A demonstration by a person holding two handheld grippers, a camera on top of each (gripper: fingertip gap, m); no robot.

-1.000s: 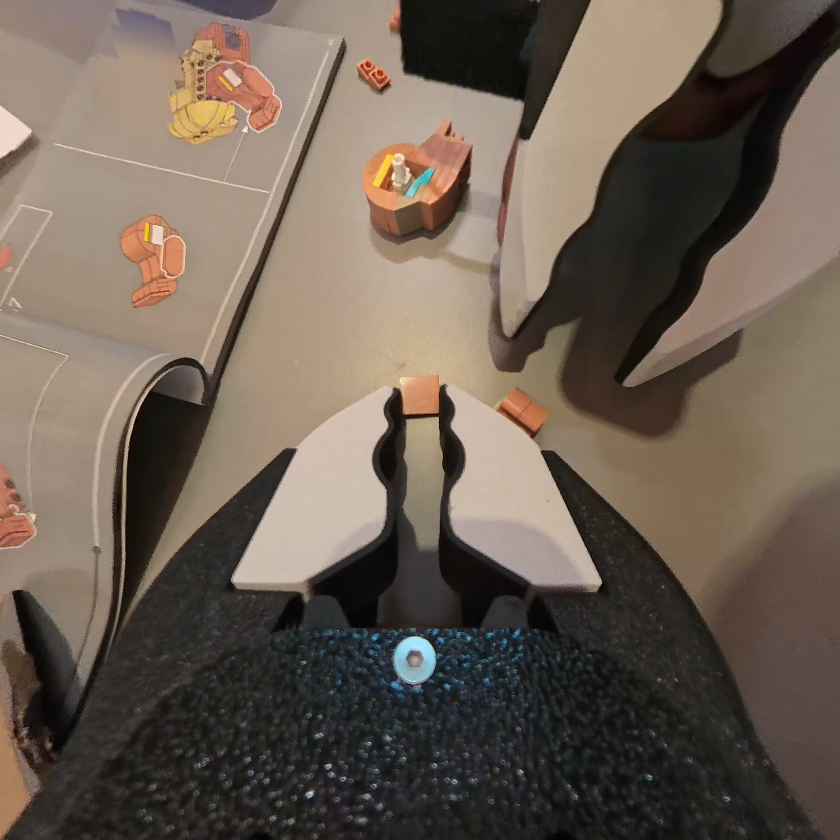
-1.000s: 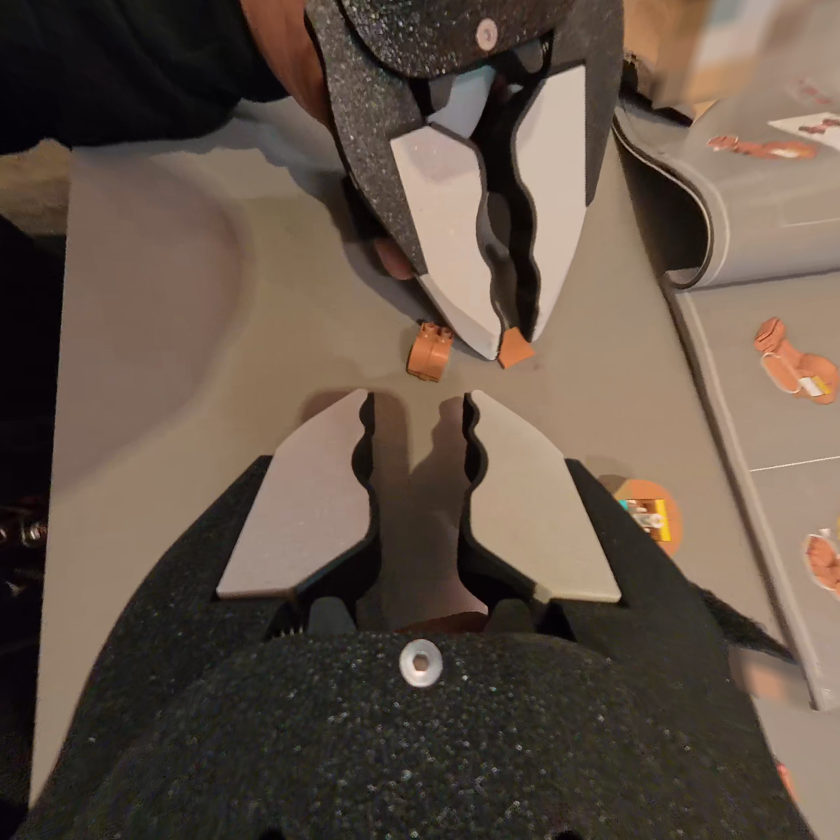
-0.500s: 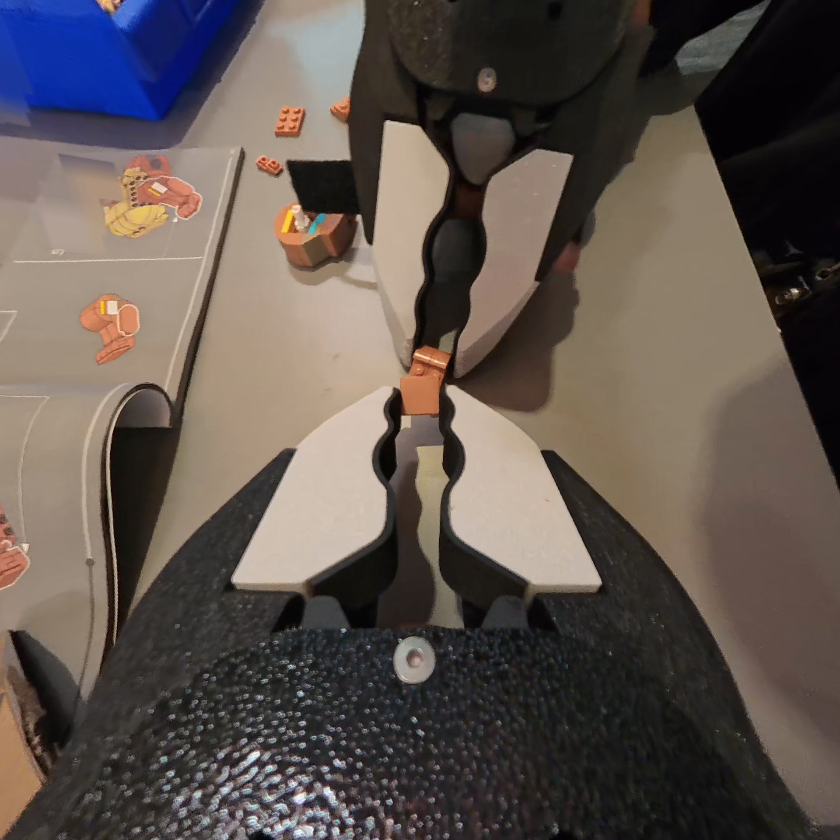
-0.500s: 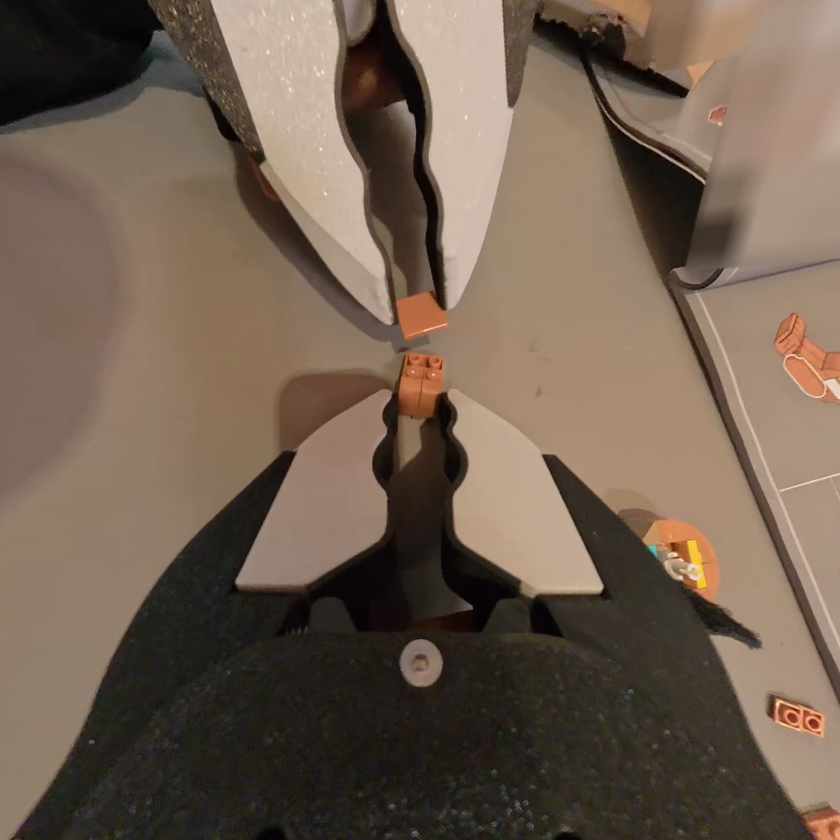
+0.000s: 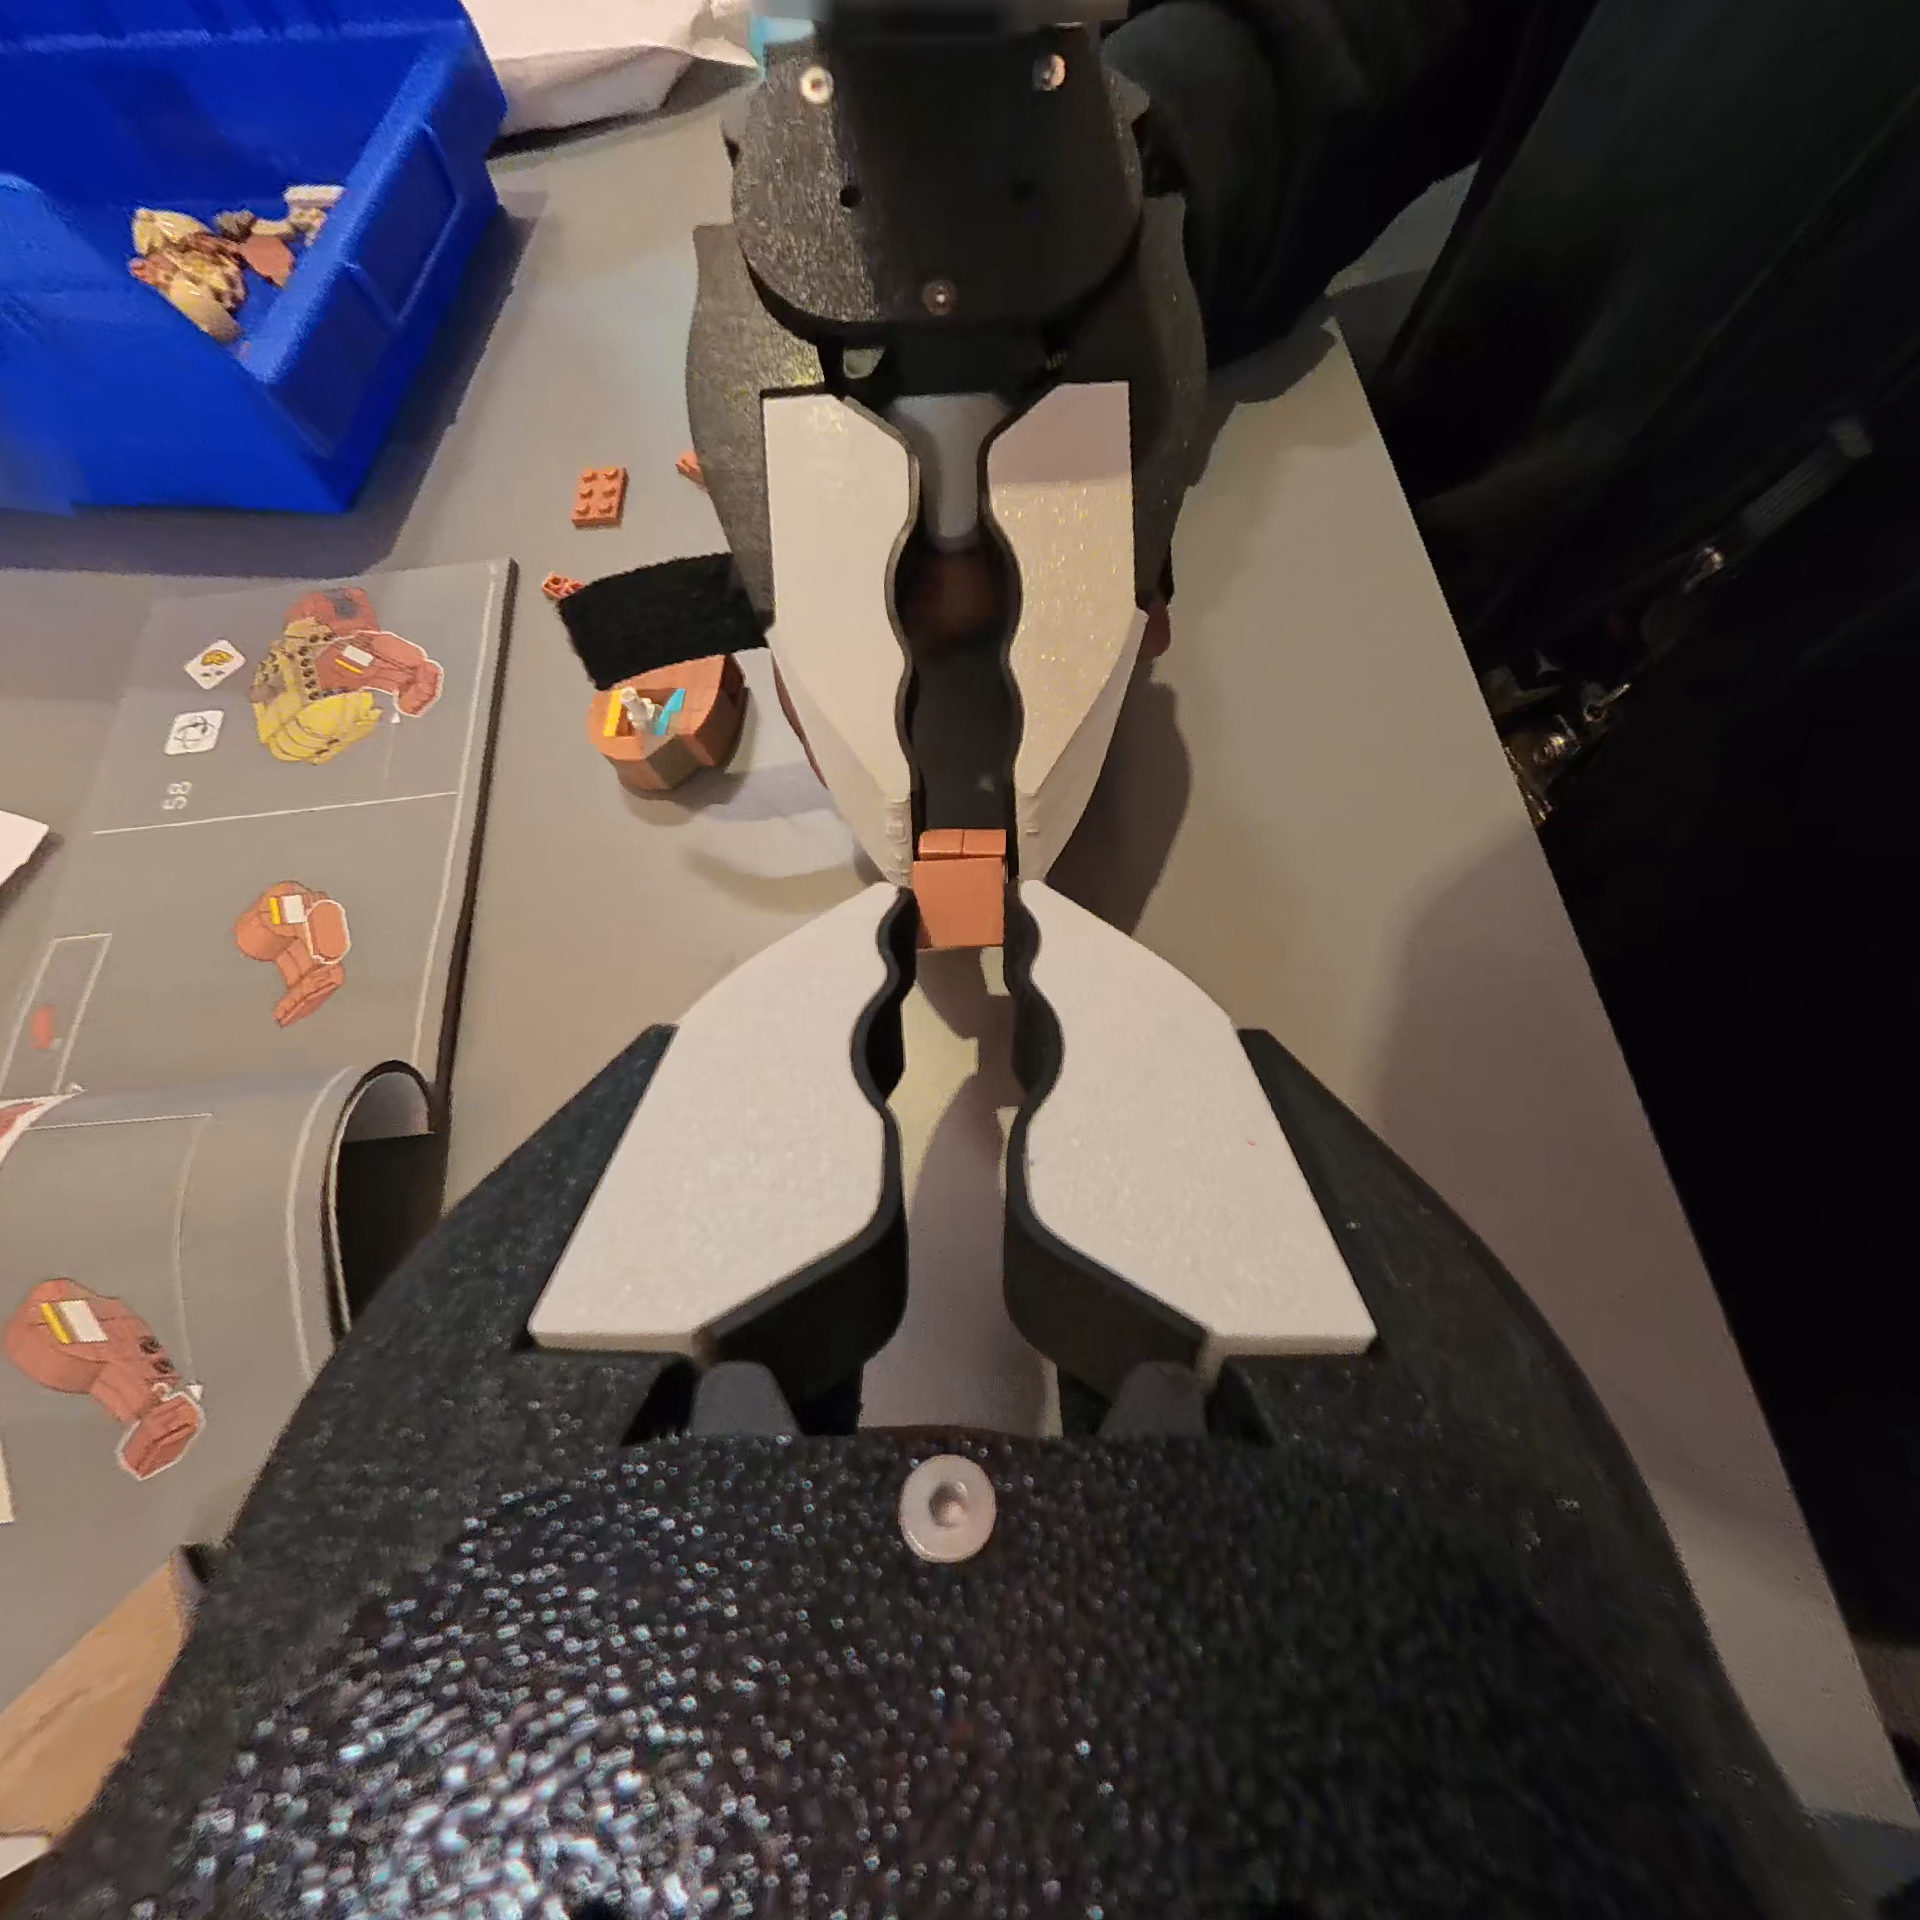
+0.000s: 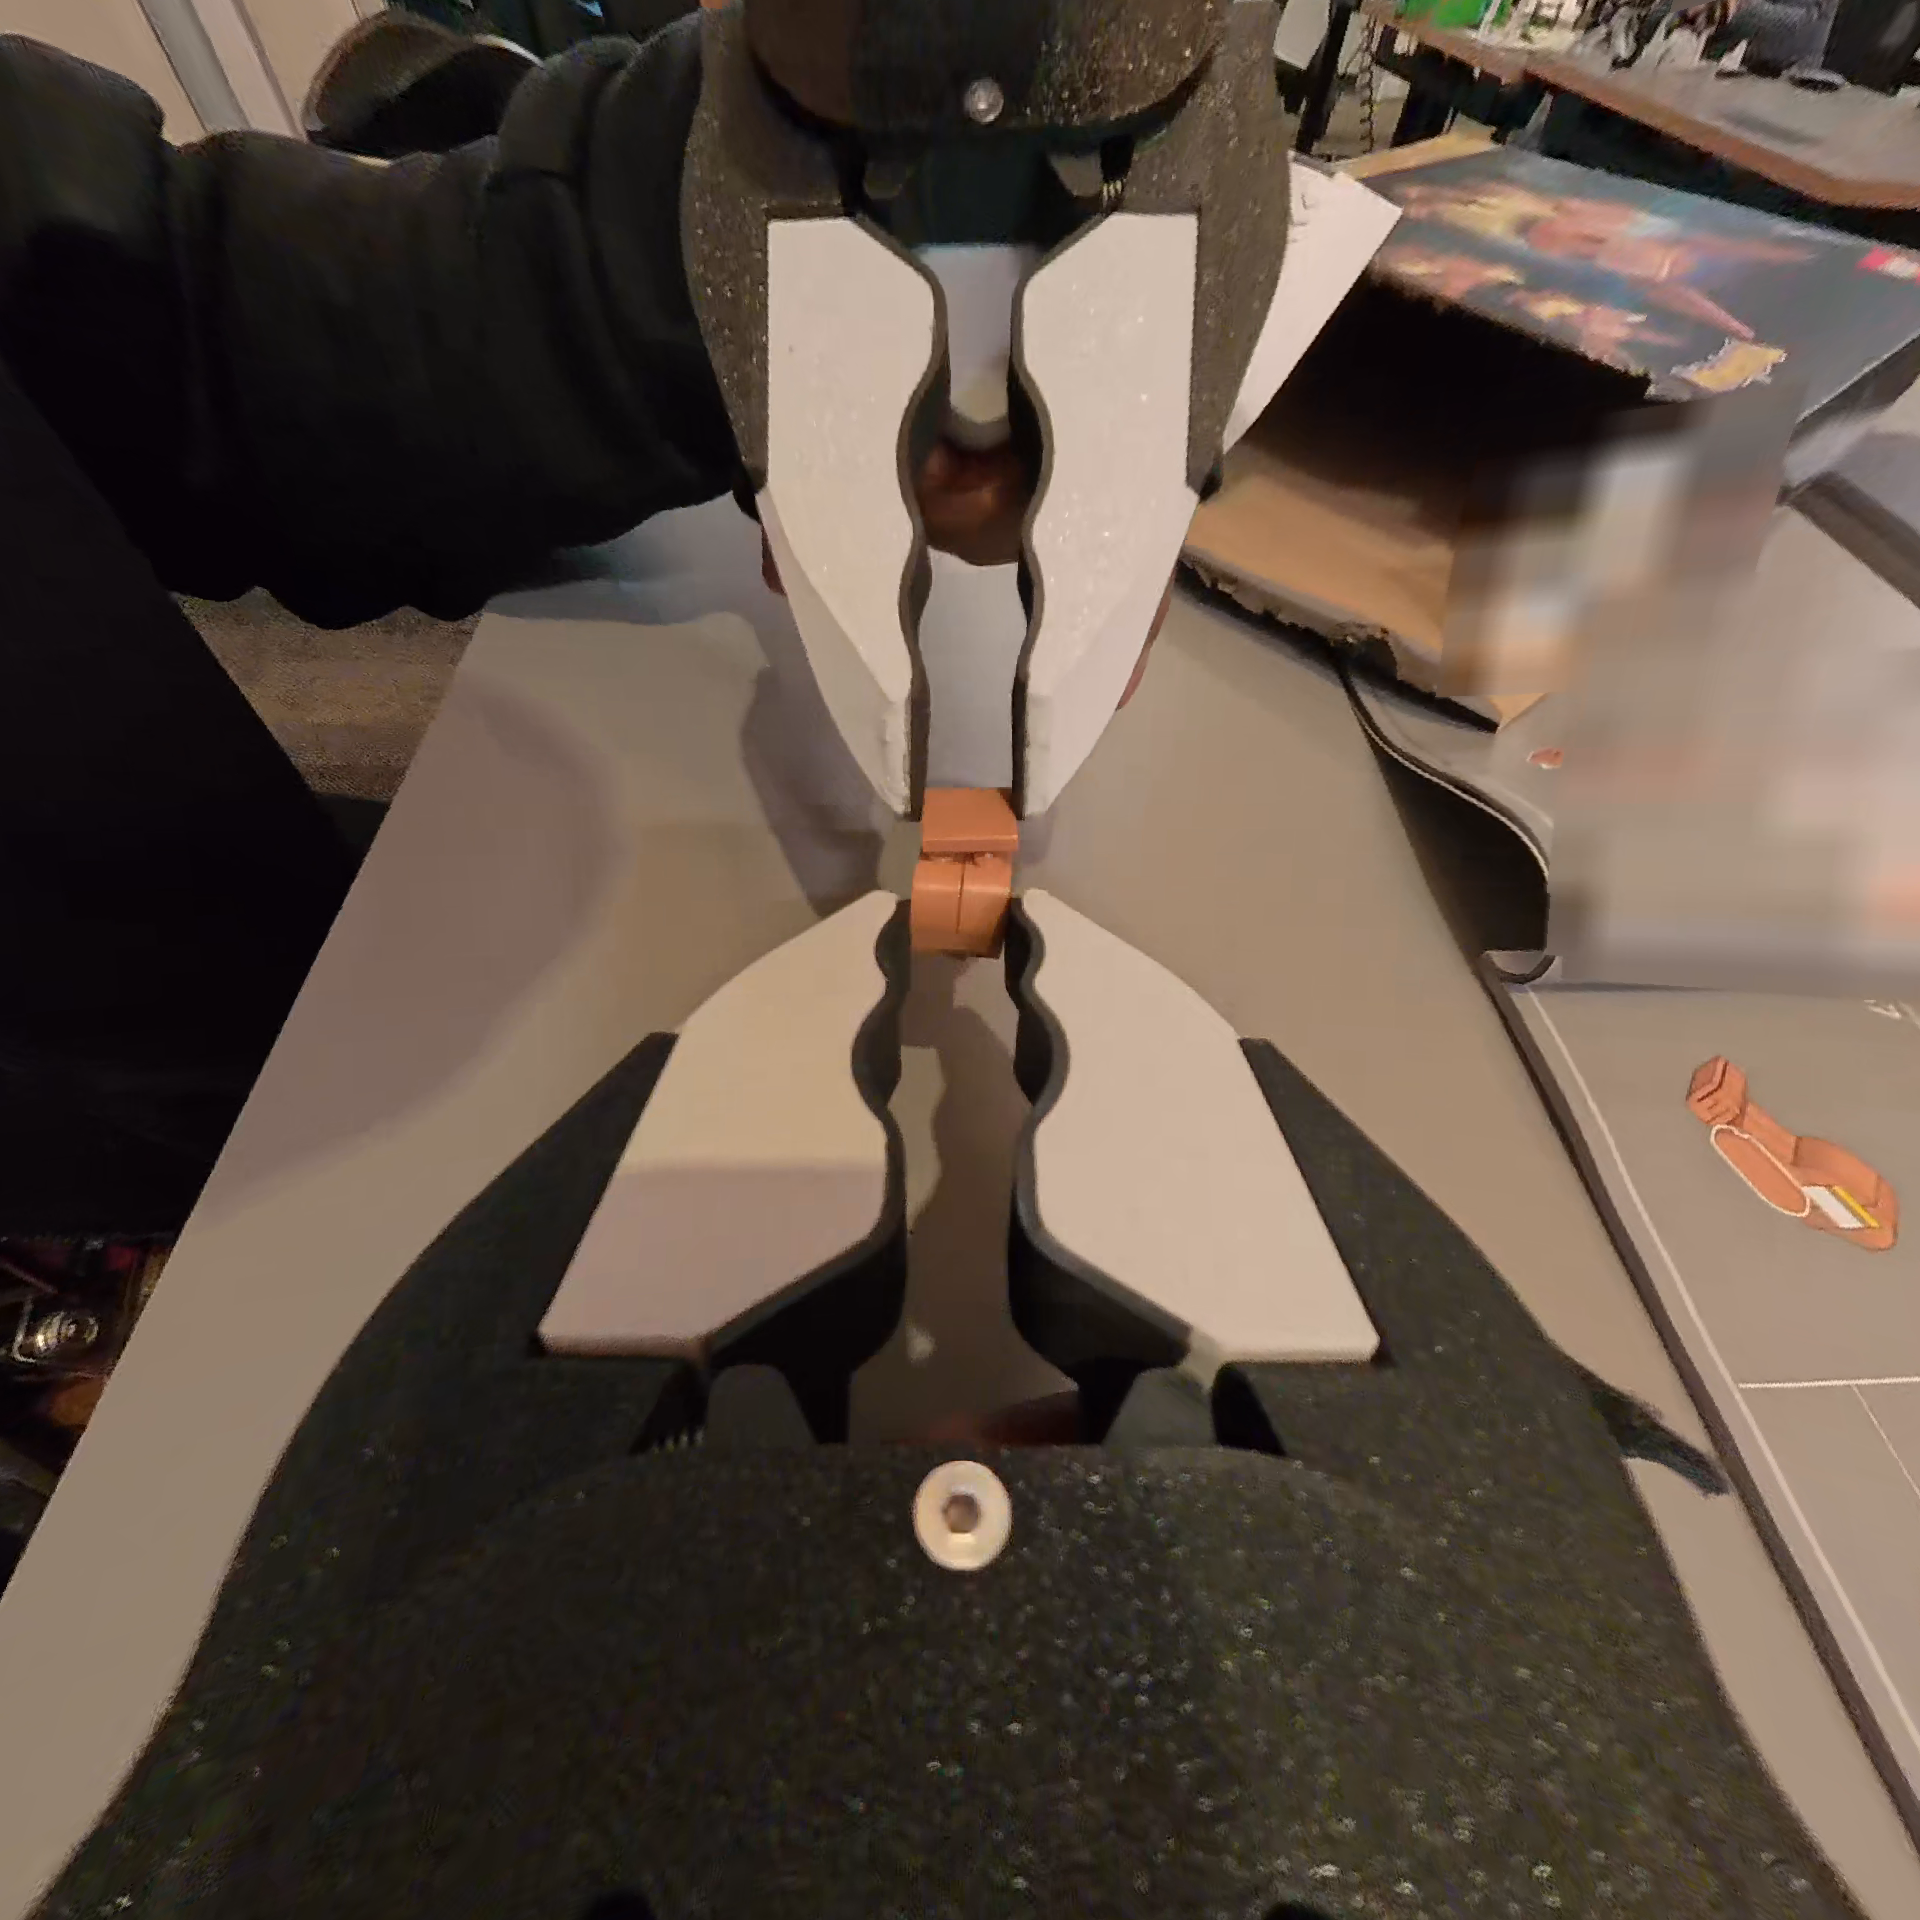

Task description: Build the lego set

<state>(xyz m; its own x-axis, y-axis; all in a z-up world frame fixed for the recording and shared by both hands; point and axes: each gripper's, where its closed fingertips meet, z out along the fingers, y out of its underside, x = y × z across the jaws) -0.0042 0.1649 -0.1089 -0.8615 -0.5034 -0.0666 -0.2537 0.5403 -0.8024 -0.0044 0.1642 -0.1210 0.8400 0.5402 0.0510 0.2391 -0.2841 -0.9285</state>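
My left gripper [image 5: 961,920] is shut on a small smooth brown tile brick [image 5: 961,902], held above the grey table. My right gripper [image 6: 958,920] is shut on a brown rounded two-part brick [image 6: 956,906] with studs on top. The two grippers face each other tip to tip. In the left wrist view the right gripper [image 5: 961,842] holds its rounded brick [image 5: 964,842] right against my tile. In the right wrist view the left gripper [image 6: 961,821] holds its tile [image 6: 968,818] just over the studs. The two bricks meet or nearly meet.
An open instruction booklet [image 5: 260,831] lies at the left, also at the right in the right wrist view [image 6: 1714,1195]. A brown partly built model [image 5: 665,727] and loose brown bricks [image 5: 601,497] lie on the table. A blue bin [image 5: 208,291] and a cardboard box [image 6: 1455,416] stand farther back. Both grippers' tips are close together, under 4 cm apart.
The right gripper closed on the rounded brick that lay on the table and lifted it. Both grippers rose and came together until the two bricks meet tip to tip.
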